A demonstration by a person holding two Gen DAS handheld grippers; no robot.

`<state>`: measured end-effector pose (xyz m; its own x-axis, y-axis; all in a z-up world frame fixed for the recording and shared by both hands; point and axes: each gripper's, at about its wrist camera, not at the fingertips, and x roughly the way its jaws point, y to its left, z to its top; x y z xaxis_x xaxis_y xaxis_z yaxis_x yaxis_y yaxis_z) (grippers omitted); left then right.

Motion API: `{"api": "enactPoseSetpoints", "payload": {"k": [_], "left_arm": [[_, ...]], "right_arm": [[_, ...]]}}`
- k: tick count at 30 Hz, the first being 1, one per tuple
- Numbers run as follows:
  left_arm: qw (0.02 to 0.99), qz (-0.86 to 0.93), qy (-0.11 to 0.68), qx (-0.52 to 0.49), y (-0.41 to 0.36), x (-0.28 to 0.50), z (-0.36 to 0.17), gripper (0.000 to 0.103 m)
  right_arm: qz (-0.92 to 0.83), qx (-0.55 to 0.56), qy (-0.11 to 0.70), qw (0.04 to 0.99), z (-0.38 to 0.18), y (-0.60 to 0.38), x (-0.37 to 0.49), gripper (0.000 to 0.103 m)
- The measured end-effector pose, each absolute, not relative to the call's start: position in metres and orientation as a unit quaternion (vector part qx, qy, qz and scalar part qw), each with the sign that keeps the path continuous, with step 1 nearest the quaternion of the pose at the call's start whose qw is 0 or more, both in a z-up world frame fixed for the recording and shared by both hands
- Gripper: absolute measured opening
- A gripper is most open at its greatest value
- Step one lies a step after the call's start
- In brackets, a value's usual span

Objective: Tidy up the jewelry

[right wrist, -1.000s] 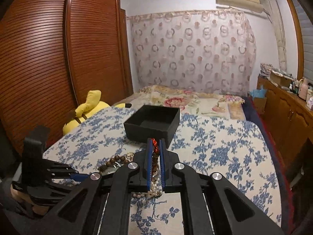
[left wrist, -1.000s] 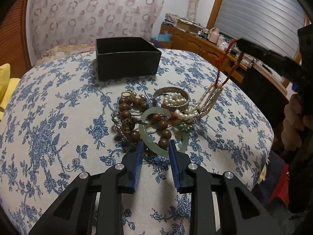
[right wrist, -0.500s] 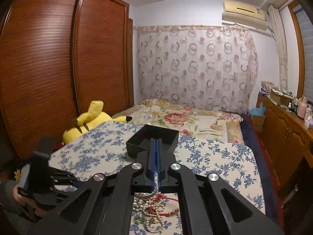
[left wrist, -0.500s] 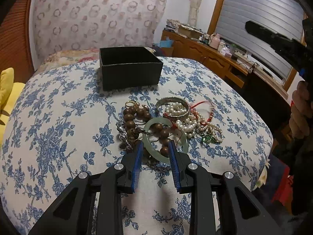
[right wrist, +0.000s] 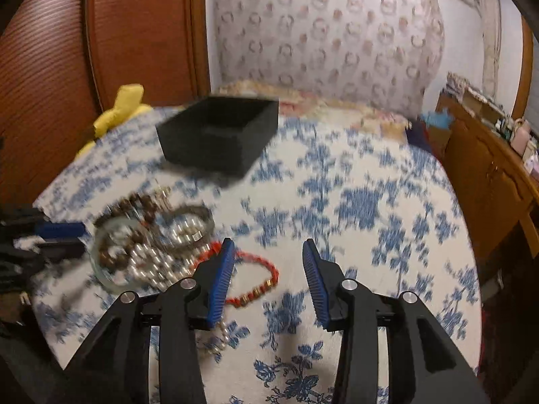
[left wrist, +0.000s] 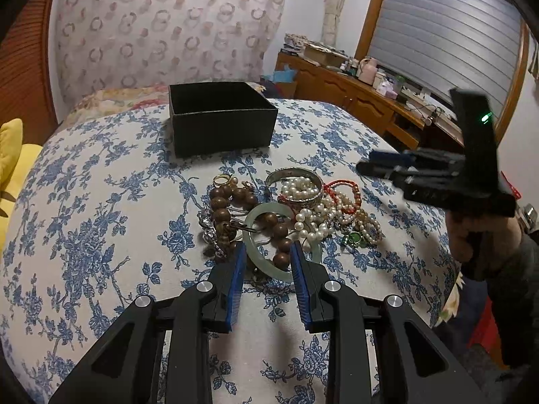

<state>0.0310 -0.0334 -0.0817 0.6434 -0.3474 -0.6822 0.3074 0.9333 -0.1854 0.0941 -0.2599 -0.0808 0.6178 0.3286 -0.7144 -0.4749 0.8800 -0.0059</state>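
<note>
A heap of jewelry lies on the blue-flowered cloth: a pale green bangle [left wrist: 261, 213], brown wooden beads [left wrist: 222, 207], a silver bangle [left wrist: 293, 175] with white pearls [left wrist: 308, 225], and a red bead bracelet [left wrist: 348, 190] [right wrist: 266, 271]. An open black box [left wrist: 220, 118] [right wrist: 219, 134] stands behind the heap. My left gripper [left wrist: 267, 252] is open, its fingers on either side of the green bangle's near rim. My right gripper [right wrist: 267, 252] is open and empty, hovering just right of the heap; it also shows in the left wrist view [left wrist: 380, 165].
The cloth-covered round table [left wrist: 101, 202] drops off at its edges. A yellow plush toy [right wrist: 118, 111] lies at the far left. A wooden sideboard [left wrist: 353, 91] with clutter runs along the right wall. A wooden wardrobe [right wrist: 101, 33] and a curtain stand behind.
My right gripper let go of the red and pearl strands, which fell onto the heap, then opened and swung down beside it. My left gripper stayed at the green bangle.
</note>
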Motion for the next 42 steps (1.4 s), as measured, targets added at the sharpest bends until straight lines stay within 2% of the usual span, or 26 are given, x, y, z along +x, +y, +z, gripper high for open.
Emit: {"api": "enactPoseSetpoints", "payload": {"k": [3,6,8,9,13,19,29,33,42], "left_arm": [[0.907,-0.178,0.38,-0.025,-0.034,0.031,-0.081,0.026],[0.908,-0.178,0.378,-0.023,-0.034,0.032,-0.081,0.026],[0.908,-0.178,0.377,-0.021,-0.034,0.032,-0.08,0.026],[0.909,-0.178,0.377,-0.021,-0.034,0.032,-0.08,0.026],[0.908,-0.18,0.377,-0.019,-0.035,0.033,-0.08,0.027],[0.908,-0.185,0.376,-0.016,-0.039,0.034,-0.078,0.034],[0.903,-0.217,0.371,0.002,-0.059,0.049,-0.072,0.036],[0.901,-0.241,0.36,0.004,-0.069,0.059,-0.066,0.044],[0.878,-0.302,0.371,-0.018,-0.096,0.081,-0.072,0.044]], "right_arm": [[0.221,-0.098,0.402,0.883,-0.095,-0.258,0.098,0.043],[0.215,-0.117,0.42,0.874,-0.107,-0.255,0.103,0.031],[0.219,-0.116,0.422,0.872,-0.108,-0.253,0.104,0.02],[0.221,-0.122,0.423,0.87,-0.107,-0.251,0.104,0.009],[0.227,-0.152,0.409,0.87,-0.102,-0.244,0.097,0.009],[0.23,-0.132,0.353,0.897,-0.061,-0.25,0.088,0.009],[0.254,-0.127,0.277,0.918,-0.005,-0.244,0.069,0.009],[0.26,-0.119,0.269,0.92,0.001,-0.244,0.068,0.009],[0.264,-0.106,0.266,0.921,0.001,-0.245,0.069,0.009]]}}
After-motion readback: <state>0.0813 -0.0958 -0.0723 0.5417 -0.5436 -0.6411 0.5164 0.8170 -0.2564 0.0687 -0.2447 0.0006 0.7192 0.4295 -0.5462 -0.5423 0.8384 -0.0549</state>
